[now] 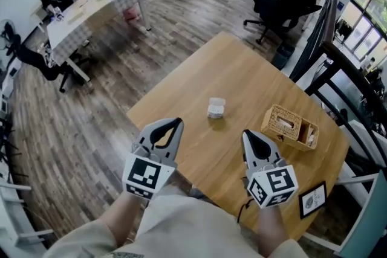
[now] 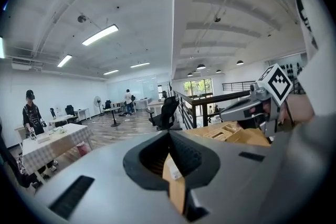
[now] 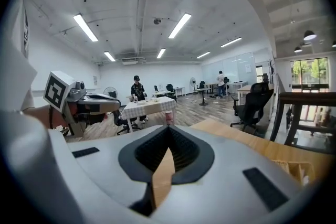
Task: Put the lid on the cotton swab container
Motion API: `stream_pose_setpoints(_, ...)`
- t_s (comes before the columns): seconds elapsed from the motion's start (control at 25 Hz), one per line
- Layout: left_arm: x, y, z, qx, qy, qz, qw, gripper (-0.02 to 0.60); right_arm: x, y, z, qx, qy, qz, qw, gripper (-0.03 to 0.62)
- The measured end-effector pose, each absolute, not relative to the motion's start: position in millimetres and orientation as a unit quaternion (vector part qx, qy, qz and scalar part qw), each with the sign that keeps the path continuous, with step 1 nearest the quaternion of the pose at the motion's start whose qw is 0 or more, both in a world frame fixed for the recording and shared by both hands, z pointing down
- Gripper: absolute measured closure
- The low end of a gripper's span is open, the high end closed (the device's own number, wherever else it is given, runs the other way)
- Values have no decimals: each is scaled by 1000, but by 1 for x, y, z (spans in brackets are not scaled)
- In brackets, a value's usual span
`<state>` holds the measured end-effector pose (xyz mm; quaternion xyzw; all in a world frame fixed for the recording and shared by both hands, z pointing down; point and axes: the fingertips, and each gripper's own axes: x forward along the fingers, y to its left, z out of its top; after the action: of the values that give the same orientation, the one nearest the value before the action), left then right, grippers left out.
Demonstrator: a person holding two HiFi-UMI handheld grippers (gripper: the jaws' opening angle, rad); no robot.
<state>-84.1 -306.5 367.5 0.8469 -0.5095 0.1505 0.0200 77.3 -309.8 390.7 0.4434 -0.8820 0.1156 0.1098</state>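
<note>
Overhead, saw cotton swab container (image 1: pixel 216 107) sitting near the middle of the wooden table (image 1: pixel 242 69), well apart from both grippers. Held left gripper (image 1: pixel 178 121) at 7 o'clock of it, right gripper (image 1: pixel 245 133) at 5 o'clock. Found left fingers (image 2: pixel 105 165) and right fingers (image 3: pixel 247 160) pressed together at the tips, pinching nothing. Noted wicker basket (image 1: pixel 289 126) at 3 o'clock of the container. Could not tell lid from box.

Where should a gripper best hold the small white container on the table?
Probably across two opposite side walls, coming from above: the container stands upright, low and boxy, with bare table on every side of it.
</note>
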Motion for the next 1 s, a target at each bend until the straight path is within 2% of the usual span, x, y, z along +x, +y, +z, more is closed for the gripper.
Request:
stream_pose_setpoints(0.52, -74, -380, 412, 859, -479, 176, 43, 560, 81, -389, 438, 456, -865, 166, 130, 568)
stream_pose_setpoints(0.76, -77, -426, 444, 865, -461, 189, 52, 560, 57, -449, 481, 449, -858, 197, 151, 568)
stream_pose_setpoints(1.0, -89, -476, 488, 870, -441, 201, 94, 560, 30, -508, 530, 443, -846, 236, 182, 568)
